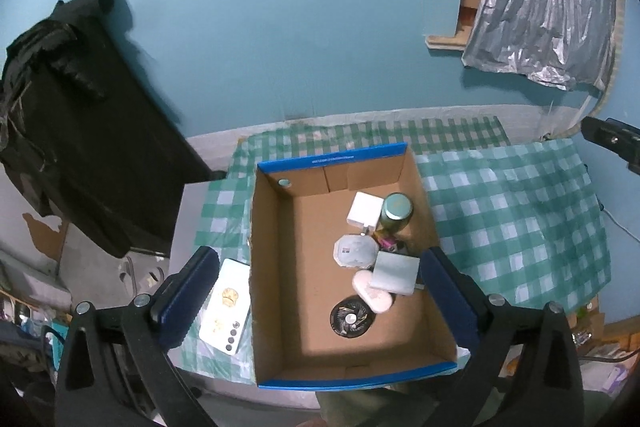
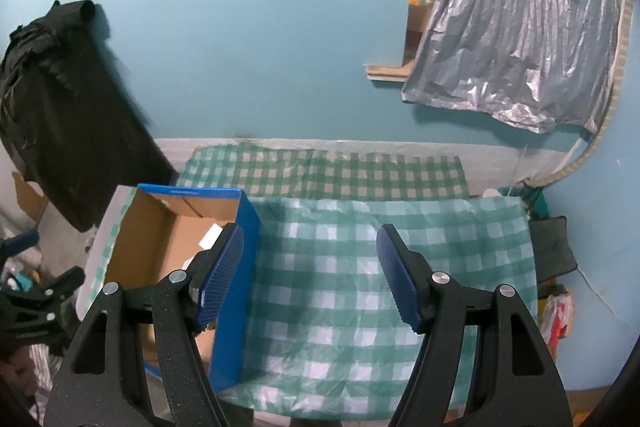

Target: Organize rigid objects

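Grippers left [image 1: 316,291] and right [image 2: 310,275] gaped empty; box [image 1: 272,267] beneath left one held what seemed a fan [image 1: 352,317].

Box [image 1: 340,311] left half free; items [image 1: 372,251] crowd right.

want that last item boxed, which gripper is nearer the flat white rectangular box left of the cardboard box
Left. The left gripper has one finger right beside the flat white rectangular box; the right gripper hangs over checkered cloth beyond the cardboard box.

Dim bluish light, fisheye-warped edges
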Available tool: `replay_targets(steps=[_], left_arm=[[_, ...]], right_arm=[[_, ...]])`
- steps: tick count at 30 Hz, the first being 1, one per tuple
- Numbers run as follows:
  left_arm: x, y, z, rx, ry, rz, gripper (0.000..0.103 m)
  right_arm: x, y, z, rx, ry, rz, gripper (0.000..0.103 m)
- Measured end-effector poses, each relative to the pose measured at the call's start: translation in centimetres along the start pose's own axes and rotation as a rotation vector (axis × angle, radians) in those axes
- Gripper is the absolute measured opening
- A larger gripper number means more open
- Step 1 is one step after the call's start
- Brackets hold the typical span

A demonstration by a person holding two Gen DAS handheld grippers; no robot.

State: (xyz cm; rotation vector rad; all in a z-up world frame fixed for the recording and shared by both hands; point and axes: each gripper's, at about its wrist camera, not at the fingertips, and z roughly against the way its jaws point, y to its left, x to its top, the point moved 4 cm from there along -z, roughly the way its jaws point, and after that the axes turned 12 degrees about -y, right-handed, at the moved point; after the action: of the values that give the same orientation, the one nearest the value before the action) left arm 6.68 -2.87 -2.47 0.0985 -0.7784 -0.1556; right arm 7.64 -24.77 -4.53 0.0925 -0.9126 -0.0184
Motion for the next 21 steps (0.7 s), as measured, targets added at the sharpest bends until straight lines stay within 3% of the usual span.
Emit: replay_targets(steps=[21], left_arm=[[0.1, -1.1, 1.2, -0.015, -0.004, 0.013, 0.102]], right_arm=[[-0.7, -1.4, 1.2, -0.027, -0.002, 0.02, 0.069]])
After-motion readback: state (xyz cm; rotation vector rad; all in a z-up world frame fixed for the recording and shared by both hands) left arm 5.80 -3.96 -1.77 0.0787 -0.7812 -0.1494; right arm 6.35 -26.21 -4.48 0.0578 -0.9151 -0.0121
